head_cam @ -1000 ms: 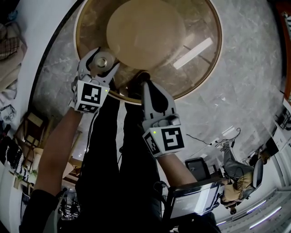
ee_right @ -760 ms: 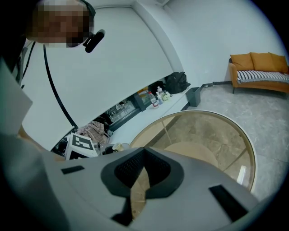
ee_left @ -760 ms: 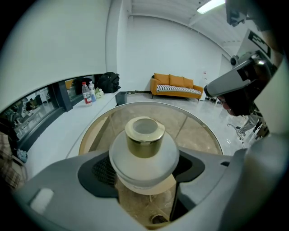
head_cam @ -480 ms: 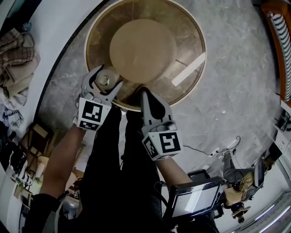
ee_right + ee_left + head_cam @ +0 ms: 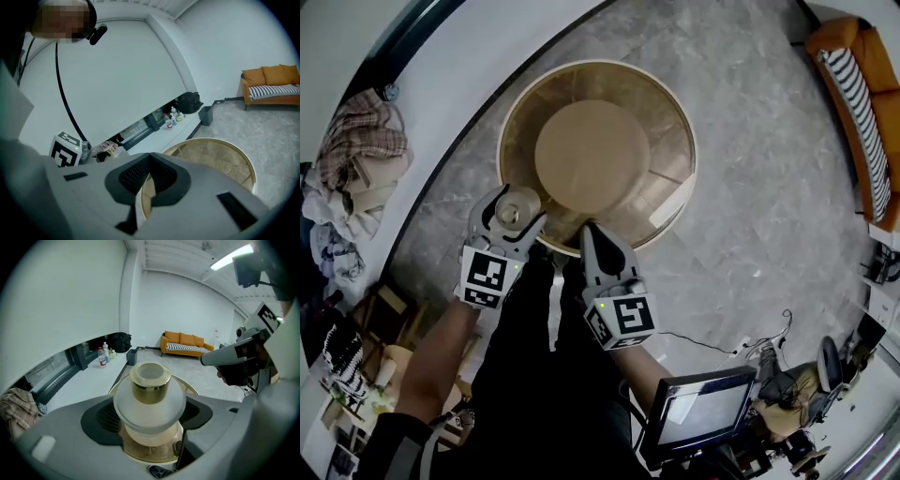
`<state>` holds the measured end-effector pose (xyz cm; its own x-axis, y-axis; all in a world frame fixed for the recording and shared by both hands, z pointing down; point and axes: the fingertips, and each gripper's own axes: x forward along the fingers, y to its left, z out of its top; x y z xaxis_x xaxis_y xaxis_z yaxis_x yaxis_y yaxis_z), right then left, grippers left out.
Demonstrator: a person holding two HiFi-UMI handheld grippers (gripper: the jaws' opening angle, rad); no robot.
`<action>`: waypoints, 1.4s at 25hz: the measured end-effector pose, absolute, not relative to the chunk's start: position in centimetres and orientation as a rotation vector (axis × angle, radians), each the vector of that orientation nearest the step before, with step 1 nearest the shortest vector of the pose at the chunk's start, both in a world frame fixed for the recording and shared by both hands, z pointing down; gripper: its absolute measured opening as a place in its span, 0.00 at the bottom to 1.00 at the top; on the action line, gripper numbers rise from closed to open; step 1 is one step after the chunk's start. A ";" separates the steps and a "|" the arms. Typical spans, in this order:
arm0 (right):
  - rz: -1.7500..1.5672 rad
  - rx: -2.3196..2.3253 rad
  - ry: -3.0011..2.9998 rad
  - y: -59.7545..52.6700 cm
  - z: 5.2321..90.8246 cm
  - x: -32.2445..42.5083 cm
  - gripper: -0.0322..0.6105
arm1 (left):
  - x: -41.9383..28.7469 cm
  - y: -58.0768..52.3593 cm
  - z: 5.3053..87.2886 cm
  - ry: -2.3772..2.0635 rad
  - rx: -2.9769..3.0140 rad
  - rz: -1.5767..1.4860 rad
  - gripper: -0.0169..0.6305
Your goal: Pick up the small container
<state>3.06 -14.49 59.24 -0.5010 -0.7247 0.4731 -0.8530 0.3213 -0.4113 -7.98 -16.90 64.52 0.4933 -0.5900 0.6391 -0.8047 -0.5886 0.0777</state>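
Frosted glass with a gold cap: the small container [image 5: 150, 390] is clamped in my left gripper [image 5: 512, 212], raised above the near edge of the round table [image 5: 661, 112]
My left jaws are closed partway around the jar's wide frosted body, padded faces pressing either side, cap pointing up. My right gripper [image 5: 592, 234] hangs just beside it, jaws brought together on nothing. The pick-up looks done to me. To hold it well I would squeeze firmly at the widest part, carry the jar upright so its smooth body cannot slide down, and leave the right tool apart from it
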 end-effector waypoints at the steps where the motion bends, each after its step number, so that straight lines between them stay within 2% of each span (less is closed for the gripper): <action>1: 0.931 1.447 -2.390 -14.3 58.5 2.9 0.05 | -8.2 -16.7 63.6 -1.170 2.373 0.801 0.55; 20: 0.849 1.501 -2.447 -11.3 47.3 3.8 0.05 | -7.9 -10.6 49.2 -1.141 2.421 0.716 0.55; 35: 0.775 1.535 -2.520 -10.0 41.0 4.3 0.05 | -7.4 -7.5 43.3 -1.129 2.468 0.694 0.55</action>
